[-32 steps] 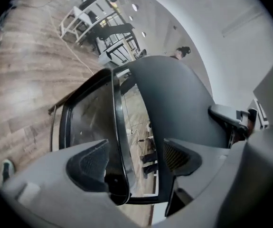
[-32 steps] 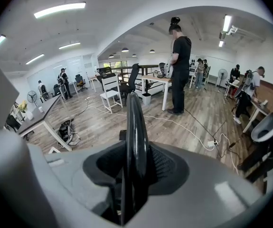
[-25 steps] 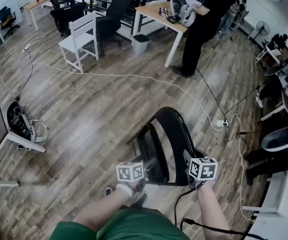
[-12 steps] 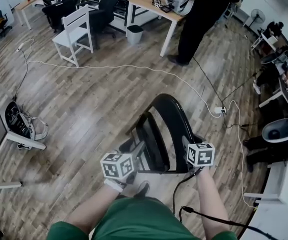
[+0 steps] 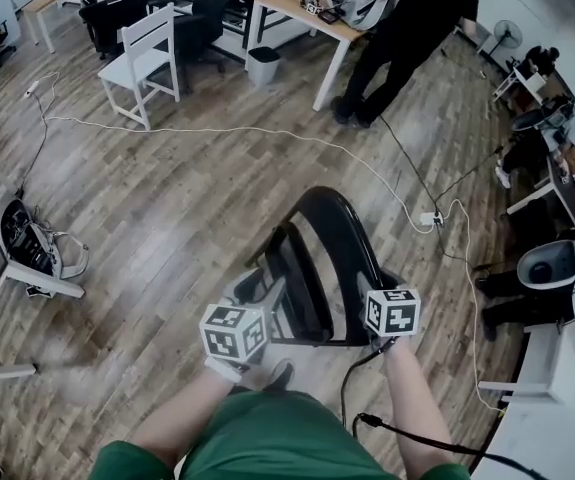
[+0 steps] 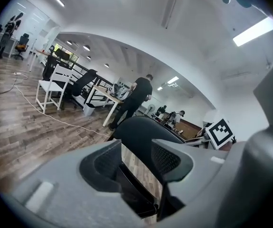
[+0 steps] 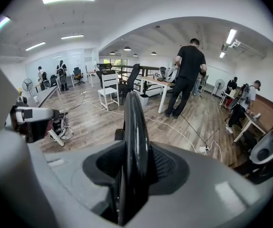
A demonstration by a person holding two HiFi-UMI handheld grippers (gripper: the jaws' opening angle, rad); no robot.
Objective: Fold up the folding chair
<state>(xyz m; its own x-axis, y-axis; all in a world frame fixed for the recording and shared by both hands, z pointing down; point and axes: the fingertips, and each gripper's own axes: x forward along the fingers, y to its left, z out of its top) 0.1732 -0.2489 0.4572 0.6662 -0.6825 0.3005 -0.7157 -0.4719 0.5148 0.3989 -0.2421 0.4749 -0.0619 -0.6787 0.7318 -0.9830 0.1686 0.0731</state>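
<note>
Steadiness counts: with the right gripper (image 7: 134,167) clamped on the glossy backrest (image 7: 134,122) of the black folding chair (image 5: 337,228), the left gripper (image 6: 138,163), jaws just closing round the flat black seat (image 6: 132,197), should pinch before lifting.

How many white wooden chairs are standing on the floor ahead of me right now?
1. The white wooden chair stands at the head view's upper left, left of the wooden desk. Others could sit outside the frame.
</note>
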